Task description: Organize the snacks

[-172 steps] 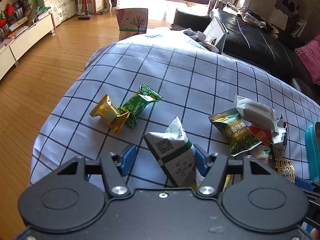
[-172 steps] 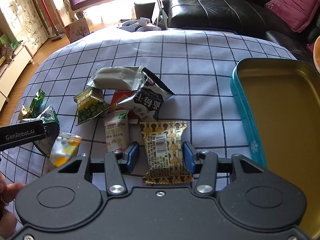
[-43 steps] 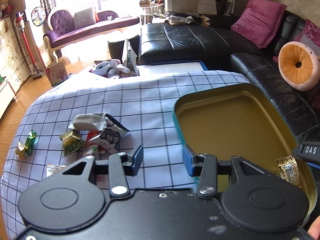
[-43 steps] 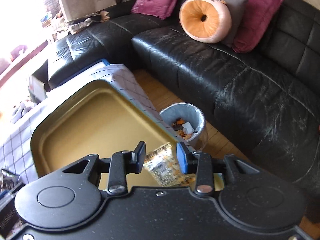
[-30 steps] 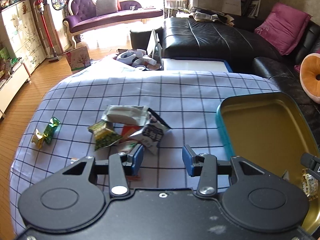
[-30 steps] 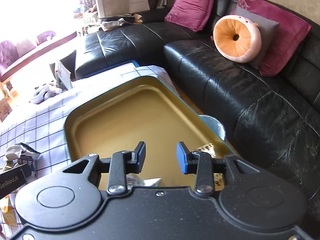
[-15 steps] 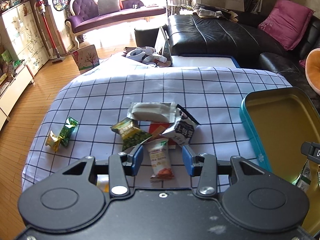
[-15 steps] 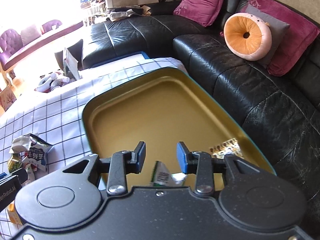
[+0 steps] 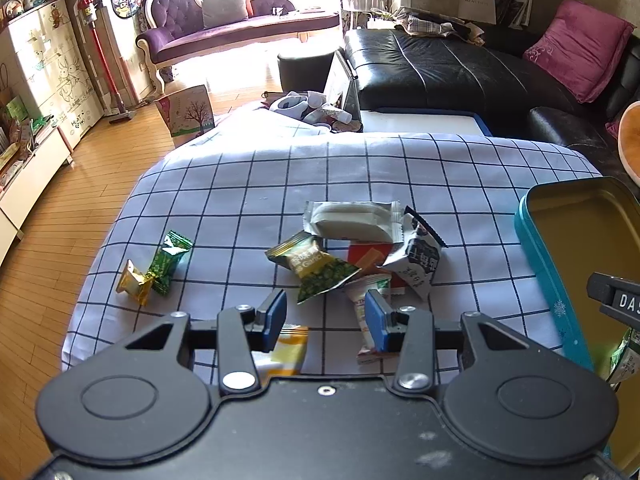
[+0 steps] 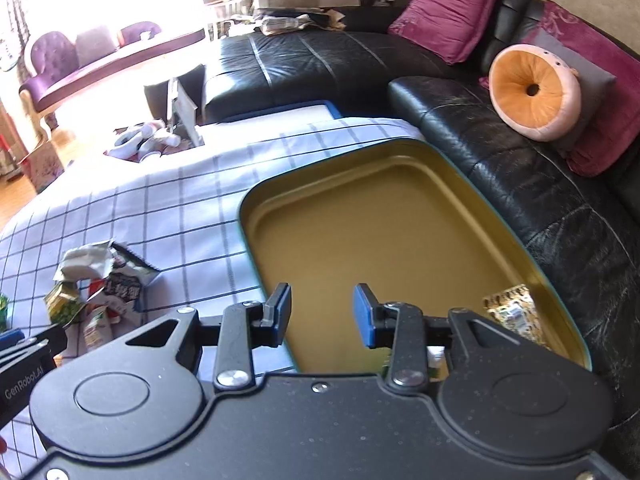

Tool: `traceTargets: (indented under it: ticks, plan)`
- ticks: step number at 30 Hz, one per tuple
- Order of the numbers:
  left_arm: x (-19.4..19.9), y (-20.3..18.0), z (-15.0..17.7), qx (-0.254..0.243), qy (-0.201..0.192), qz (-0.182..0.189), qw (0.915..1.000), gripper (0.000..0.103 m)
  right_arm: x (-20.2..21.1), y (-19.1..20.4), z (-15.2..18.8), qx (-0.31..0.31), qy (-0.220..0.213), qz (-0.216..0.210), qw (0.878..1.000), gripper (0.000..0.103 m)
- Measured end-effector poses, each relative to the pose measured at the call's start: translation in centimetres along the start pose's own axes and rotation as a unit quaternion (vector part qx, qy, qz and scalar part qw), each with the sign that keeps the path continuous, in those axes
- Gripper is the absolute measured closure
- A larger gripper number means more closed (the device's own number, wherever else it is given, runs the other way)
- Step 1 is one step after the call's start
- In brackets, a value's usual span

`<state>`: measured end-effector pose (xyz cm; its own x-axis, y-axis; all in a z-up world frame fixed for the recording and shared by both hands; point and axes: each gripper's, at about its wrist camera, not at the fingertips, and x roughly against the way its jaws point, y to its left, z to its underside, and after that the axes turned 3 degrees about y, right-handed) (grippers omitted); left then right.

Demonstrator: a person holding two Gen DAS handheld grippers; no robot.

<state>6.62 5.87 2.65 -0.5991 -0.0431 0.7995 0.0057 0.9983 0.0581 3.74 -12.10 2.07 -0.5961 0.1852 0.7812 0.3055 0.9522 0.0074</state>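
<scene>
My left gripper (image 9: 325,318) is open and empty above the checked cloth, near a pile of snack packets: a green pea packet (image 9: 320,266), a white packet (image 9: 352,220), a black-and-white packet (image 9: 418,258), a red packet (image 9: 368,254) and a hawthorn strip (image 9: 368,312). A yellow packet (image 9: 286,350) lies under the left finger. Two candies (image 9: 154,268) lie to the left. My right gripper (image 10: 322,314) is open and empty over the teal tin tray (image 10: 400,152), which holds a brown patterned packet (image 10: 514,316) and a green-white packet (image 9: 624,358).
The table is covered by a blue checked cloth (image 9: 360,172). A black leather sofa (image 10: 560,216) runs along the right side, with an orange round cushion (image 10: 534,90). The snack pile also shows in the right wrist view (image 10: 100,280). Wooden floor lies to the left.
My left gripper has moved closer to the snack pile, still open. My right gripper has swung left over the tray; the green-white packet has slipped behind its body.
</scene>
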Motion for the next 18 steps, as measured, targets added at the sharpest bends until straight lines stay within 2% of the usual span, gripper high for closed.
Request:
traceTargets:
  ticks: [7,11,13,14,15,18]
  plan:
    - [-0.3,1.6,0.2,0.006,0.005,0.005,1.0,0.059,-0.1,2.2,0.1,0.025,0.005,0.001,1.0,0.058]
    - [-0.9,2.4,0.2,0.012,0.014,0.005,0.9998,0.059,-0.5,2.7,0.1,0.024,0.022,-0.017,0.999,0.058]
    - [-1.2,2.7,0.2,0.01,0.02,0.002,0.9997,0.055,-0.6,2.8,0.1,0.023,0.029,-0.023,0.999,0.058]
    - [-1.3,2.9,0.2,0.01,0.022,0.0,0.9997,0.049,-0.6,2.9,0.1,0.022,0.031,-0.024,0.999,0.058]
    - [-1.4,3.2,0.2,0.011,0.022,0.0,0.9997,0.047,-0.6,3.1,0.2,0.022,0.032,-0.025,0.999,0.058]
    - [-1.6,3.9,0.1,0.018,0.022,0.0,0.9996,0.047,-0.7,3.4,0.2,0.024,0.036,-0.029,0.999,0.058]
